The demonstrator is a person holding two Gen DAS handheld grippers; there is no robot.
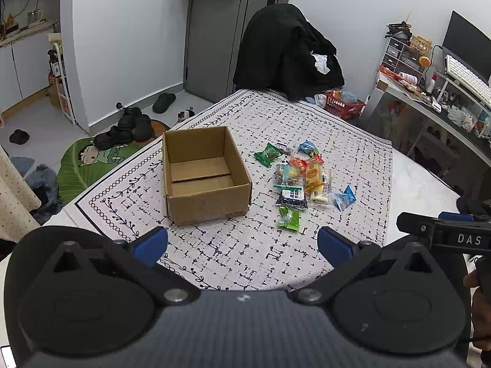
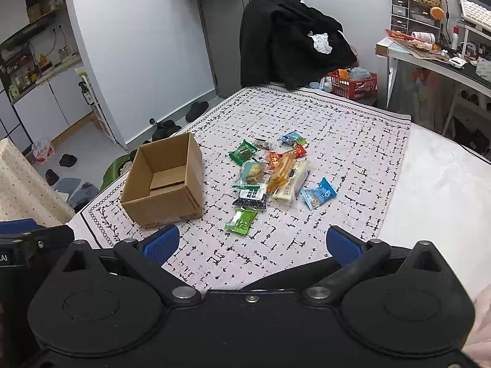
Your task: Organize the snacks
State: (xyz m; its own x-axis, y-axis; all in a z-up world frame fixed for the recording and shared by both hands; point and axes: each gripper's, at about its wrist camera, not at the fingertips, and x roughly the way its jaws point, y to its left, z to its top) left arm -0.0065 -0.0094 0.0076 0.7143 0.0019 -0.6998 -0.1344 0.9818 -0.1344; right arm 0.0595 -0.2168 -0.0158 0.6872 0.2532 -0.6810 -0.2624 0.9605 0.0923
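Left to right: cardboard box (image 1: 202,181) is seen open-topped and upright on the patterned cloth (image 1: 233,254) that covers the table; nothing is visible inside it besides its own bottom flaps

Just right of the box, apart from it, a loose pile of wrapped snacks (image 1: 302,181) lies on the cloth. Nearest the grippers a green packet (image 2: 241,220) sits alone; above it a dark packet with a white label (image 2: 251,197), a clear-wrapped biscuit pack (image 2: 252,171) and another green packet (image 2: 243,152) are stacked toward the far side. An orange-wrapped stick (image 2: 280,168) is laid over a pale rectangular pack (image 2: 290,185). At the right edge of the pile a blue packet (image 2: 319,193) lies slightly apart; a smaller blue one (image 2: 290,138) is at the far end

Left gripper (image 1: 242,245): jaws spread wide, nothing between them, held above the near part of the cloth, short of box and pile

Right gripper (image 2: 253,243): jaws likewise spread, nothing held, aimed at the near green packet, not touching it

A chair draped in black clothing (image 1: 288,52) is seen beyond the table
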